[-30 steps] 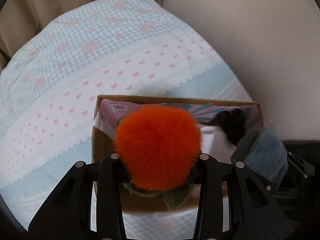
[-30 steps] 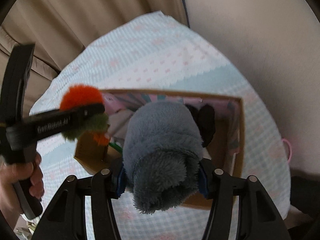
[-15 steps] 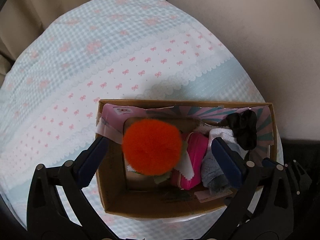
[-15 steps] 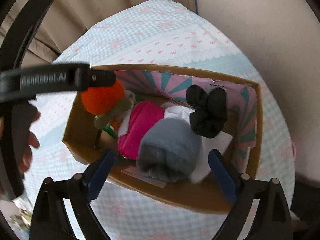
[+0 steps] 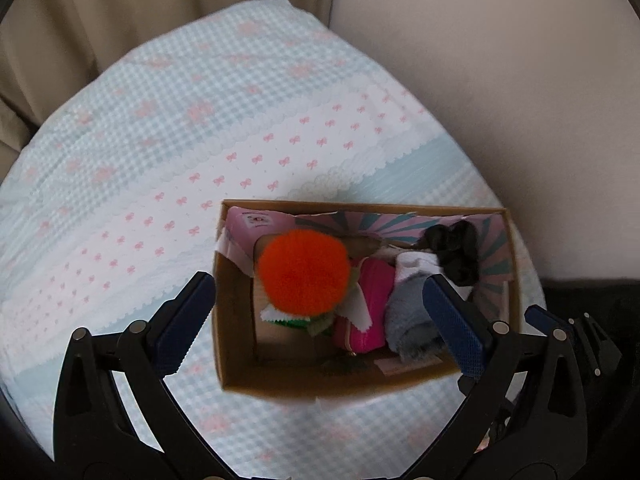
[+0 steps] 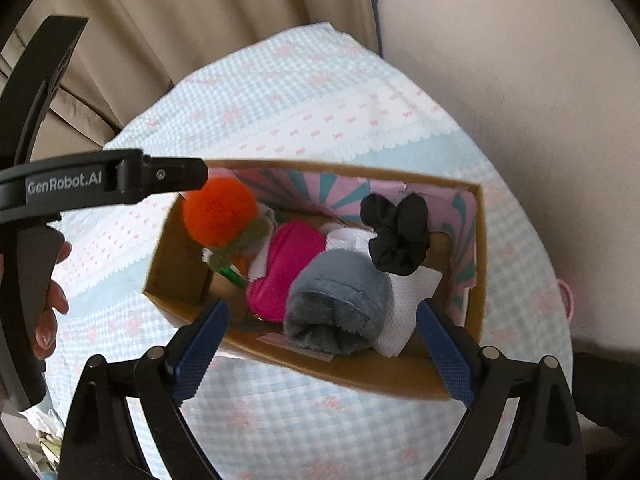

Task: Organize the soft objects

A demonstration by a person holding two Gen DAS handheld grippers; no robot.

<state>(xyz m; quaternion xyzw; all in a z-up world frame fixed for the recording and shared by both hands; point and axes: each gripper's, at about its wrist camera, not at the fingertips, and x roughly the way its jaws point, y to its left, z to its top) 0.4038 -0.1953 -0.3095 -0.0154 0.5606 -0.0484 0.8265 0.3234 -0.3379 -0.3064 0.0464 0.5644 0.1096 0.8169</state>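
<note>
An open cardboard box (image 5: 304, 384) (image 6: 360, 372) stands on the cloth-covered table. In it lie a fluffy orange pompom toy (image 5: 302, 276) (image 6: 218, 210) at the left end, a pink pouch (image 5: 370, 300) (image 6: 288, 264), a grey plush roll (image 5: 408, 320) (image 6: 340, 304), a white cloth (image 6: 408, 300) and a black scrunchie (image 5: 456, 252) (image 6: 396, 236). My left gripper (image 5: 318, 280) hangs open above the pompom without touching it. My right gripper (image 6: 322, 307) hangs open above the grey roll, pads clear of it. One of the left gripper's fingers (image 6: 168, 178) crosses the right wrist view beside the pompom.
A blue gingham tablecloth with pink bows (image 5: 200, 140) covers the round table. Beige curtains (image 5: 120, 20) hang behind it and a plain wall (image 5: 500, 60) is to the right. A person's hand (image 6: 52, 308) grips the left tool's handle. A pink loop (image 6: 568, 300) lies at the table's right edge.
Both grippers opened wide and rose. The left let go of the orange pompom and the right let go of the grey roll; both now rest in the box.
</note>
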